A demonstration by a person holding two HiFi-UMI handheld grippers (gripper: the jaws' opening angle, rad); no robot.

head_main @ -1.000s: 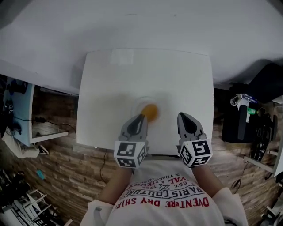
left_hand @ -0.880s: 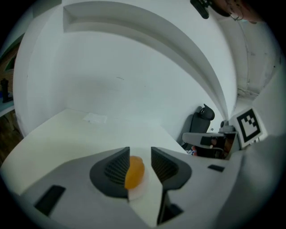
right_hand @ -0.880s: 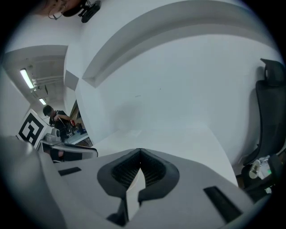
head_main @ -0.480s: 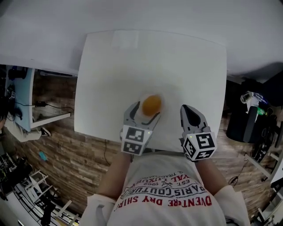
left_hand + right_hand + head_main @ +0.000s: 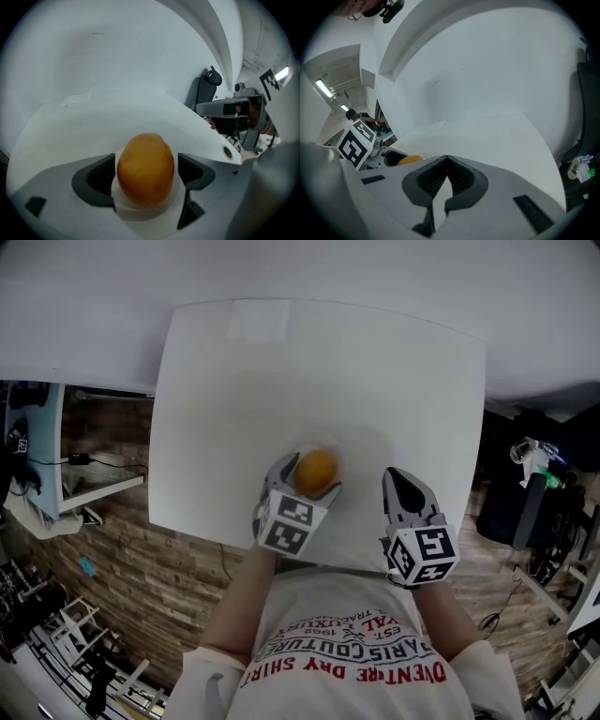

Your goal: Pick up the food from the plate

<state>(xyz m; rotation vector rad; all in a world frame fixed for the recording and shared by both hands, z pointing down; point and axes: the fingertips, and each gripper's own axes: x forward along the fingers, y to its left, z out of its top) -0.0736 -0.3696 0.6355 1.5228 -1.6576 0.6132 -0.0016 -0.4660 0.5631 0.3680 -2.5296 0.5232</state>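
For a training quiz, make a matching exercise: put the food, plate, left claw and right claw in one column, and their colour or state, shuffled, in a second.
1. food
2. plate
3. left claw
4. right claw

a. jaws together, nothing held
b. white, under the food
c. orange, rounded
d. jaws apart, one on each side of the food

Pairs: 1-c; 2-b; 3-d; 4-a.

The left claw's jaws are opening, with the food between them and not gripped.
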